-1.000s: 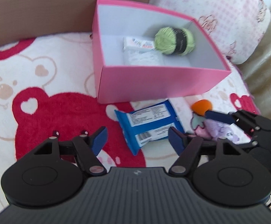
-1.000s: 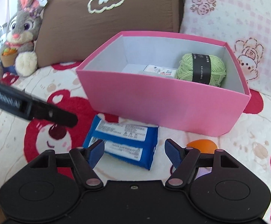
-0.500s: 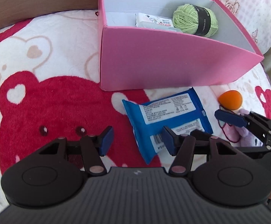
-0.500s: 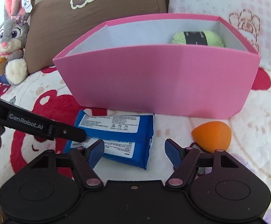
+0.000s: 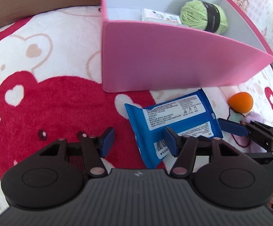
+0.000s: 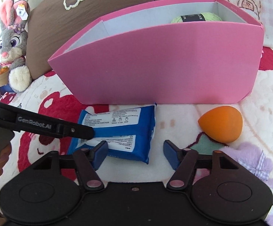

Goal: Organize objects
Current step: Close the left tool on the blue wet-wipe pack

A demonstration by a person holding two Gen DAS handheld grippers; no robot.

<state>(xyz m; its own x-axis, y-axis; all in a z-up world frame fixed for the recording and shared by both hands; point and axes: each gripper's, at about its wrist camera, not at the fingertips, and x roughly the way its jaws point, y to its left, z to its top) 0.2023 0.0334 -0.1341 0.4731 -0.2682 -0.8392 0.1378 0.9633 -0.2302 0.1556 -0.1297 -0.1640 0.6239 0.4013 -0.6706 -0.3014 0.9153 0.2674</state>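
Lying flat on the blanket (image 6: 174,120) just before the pink box (image 6: 164,62), blue wipes pack (image 6: 121,130) looked light, soft and slippery; best pinched across a short edge. Left gripper (image 5: 138,141) and right gripper (image 6: 134,154) both stood spread, pinching nothing, right jaws having just narrowed.

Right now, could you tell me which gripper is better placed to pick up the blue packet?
Probably the right gripper: the blue packet lies partly between its open fingers.
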